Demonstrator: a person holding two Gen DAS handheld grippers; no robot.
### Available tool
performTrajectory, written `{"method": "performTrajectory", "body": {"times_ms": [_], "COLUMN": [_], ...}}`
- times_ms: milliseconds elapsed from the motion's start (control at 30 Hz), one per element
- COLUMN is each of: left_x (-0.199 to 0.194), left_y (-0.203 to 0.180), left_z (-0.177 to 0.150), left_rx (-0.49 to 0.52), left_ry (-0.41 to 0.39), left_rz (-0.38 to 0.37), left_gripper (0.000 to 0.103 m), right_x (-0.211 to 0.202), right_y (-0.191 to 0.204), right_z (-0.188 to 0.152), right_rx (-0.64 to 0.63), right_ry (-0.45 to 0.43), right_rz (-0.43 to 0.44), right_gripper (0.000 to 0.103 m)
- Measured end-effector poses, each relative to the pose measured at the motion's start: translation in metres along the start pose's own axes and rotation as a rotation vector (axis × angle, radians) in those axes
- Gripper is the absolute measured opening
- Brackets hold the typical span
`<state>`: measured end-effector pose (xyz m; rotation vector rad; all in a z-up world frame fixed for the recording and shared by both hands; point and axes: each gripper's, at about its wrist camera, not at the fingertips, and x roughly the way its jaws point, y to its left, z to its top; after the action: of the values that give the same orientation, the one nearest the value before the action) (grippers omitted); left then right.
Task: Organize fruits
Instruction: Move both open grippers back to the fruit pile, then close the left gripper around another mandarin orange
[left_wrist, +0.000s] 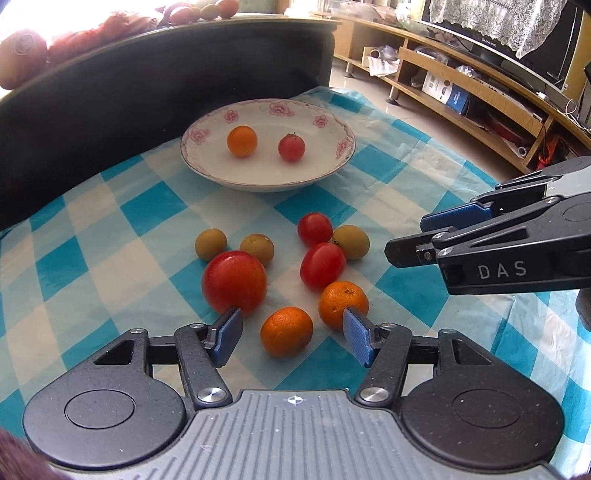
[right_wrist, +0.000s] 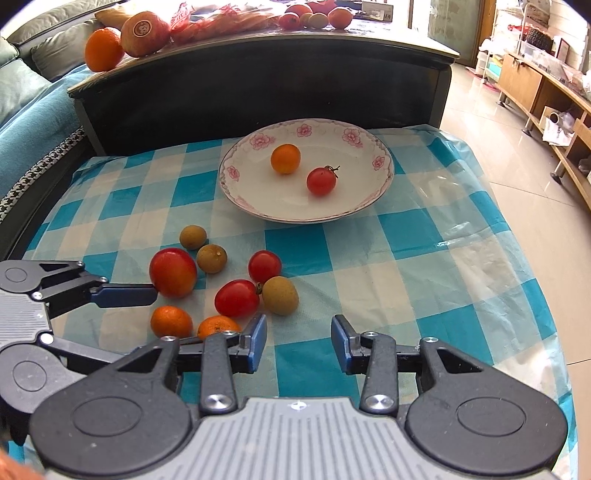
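Blue-padded left tongs (left_wrist: 293, 334) gape around a small orange (left_wrist: 286, 331) on checked cloth (left_wrist: 110, 236).

Blue-and-white checked tablecloth (right_wrist: 424, 258) covered the low table, with a dark coffee table (right_wrist: 258, 85) butted against its far edge. A long wooden TV stand (left_wrist: 461, 92) ran along the right wall, a TV (left_wrist: 517, 48) under a lace cover on top and boxes on its lower shelf. Teal sofa (right_wrist: 26, 122) sat at far left, glossy tiled floor (right_wrist: 498, 155) between.
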<state>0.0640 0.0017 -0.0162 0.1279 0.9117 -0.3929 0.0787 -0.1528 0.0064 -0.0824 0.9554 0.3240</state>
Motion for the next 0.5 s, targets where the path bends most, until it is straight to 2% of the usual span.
{"method": "performTrajectory", "body": {"times_ms": [133, 333, 500], "left_x": [-0.002, -0.001, 0.010], "left_y": [-0.003, -0.003, -0.006], "left_z": [-0.001, -0.003, -0.005], "left_rx": [0.009, 0.020, 0.047], "left_ry": [-0.001, 0.017, 0.056], "left_rz": [-0.021, -0.059, -0.059], "left_gripper": [0.053, 0.050, 0.049], "right_x": [0.001, 0.002, 0.003], "right_y": [-0.002, -0.004, -0.004], "right_z": [-0.001, -0.001, -0.002], "right_rx": [0.003, 0.008, 0.008], "right_ry": [0.006, 0.016, 0.019], "right_rz": [0.007, 0.018, 0.029], "right_gripper": [0.042, 0.043, 0.043]}}
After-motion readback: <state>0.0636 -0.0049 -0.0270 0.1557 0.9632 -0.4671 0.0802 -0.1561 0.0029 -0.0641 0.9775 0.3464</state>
